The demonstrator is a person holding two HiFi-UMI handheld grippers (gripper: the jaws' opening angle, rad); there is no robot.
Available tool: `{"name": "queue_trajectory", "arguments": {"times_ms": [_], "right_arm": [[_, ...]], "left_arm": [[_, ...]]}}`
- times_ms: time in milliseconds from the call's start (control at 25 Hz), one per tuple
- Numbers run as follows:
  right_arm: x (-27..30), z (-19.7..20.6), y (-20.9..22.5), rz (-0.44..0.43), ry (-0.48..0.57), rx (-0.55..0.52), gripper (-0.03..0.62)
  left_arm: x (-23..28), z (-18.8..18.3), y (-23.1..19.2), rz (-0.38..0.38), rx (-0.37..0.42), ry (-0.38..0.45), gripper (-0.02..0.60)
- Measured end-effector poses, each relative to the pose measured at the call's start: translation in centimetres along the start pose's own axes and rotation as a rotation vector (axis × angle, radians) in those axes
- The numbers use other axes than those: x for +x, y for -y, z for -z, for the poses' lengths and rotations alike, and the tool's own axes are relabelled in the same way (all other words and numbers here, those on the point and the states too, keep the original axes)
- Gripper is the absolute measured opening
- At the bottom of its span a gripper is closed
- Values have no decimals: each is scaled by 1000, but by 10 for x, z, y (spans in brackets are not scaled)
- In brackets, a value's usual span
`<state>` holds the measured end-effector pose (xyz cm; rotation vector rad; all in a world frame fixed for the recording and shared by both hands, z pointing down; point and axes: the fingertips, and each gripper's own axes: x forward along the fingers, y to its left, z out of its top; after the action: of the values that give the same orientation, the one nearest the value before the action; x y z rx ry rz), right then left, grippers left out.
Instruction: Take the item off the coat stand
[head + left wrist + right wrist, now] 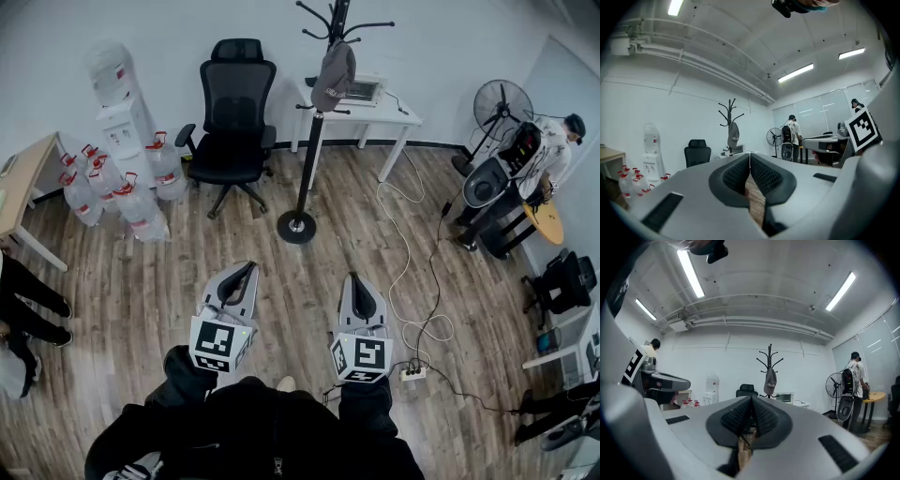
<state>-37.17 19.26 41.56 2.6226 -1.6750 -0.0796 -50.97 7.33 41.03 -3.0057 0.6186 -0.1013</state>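
A grey cap [333, 75] hangs on the coat stand [309, 159]. The left gripper [246, 269] and right gripper [354, 278] hover well apart from it, fingers closed and empty.

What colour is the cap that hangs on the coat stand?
Grey. The cap on the black coat stand shows best in the head view.

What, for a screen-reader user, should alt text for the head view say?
From above, a grey cap hangs on a black coat stand across the wood floor, a black office chair to its left. At the bottom, the left gripper and right gripper, both shut and empty, point toward it.
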Motion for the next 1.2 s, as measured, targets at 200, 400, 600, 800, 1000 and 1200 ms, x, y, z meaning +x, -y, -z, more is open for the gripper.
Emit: {"name": "queue_trajectory", "arguments": {"times_ms": [200,400,600,800,1000,1200], "right_arm": [[1,1,9,3,2,8,17],[-3,5,24,24,1,38,17],[-8,11,47,36,-15,25,17],[-20,20,79,48,-21,18,17],[-29,35,116,74,-43,25,17],[-23,41,145,92,-47,29,17]], "left_arm": [[7,0,4,-1,0,-2,25],[15,1,13,6,-2,-6,25],[29,2,33,16,-5,-9,25],[46,9,60,22,-14,-13,25],[65,18,92,48,-17,-30,25],[101,15,115,89,-8,-31,25]]}}
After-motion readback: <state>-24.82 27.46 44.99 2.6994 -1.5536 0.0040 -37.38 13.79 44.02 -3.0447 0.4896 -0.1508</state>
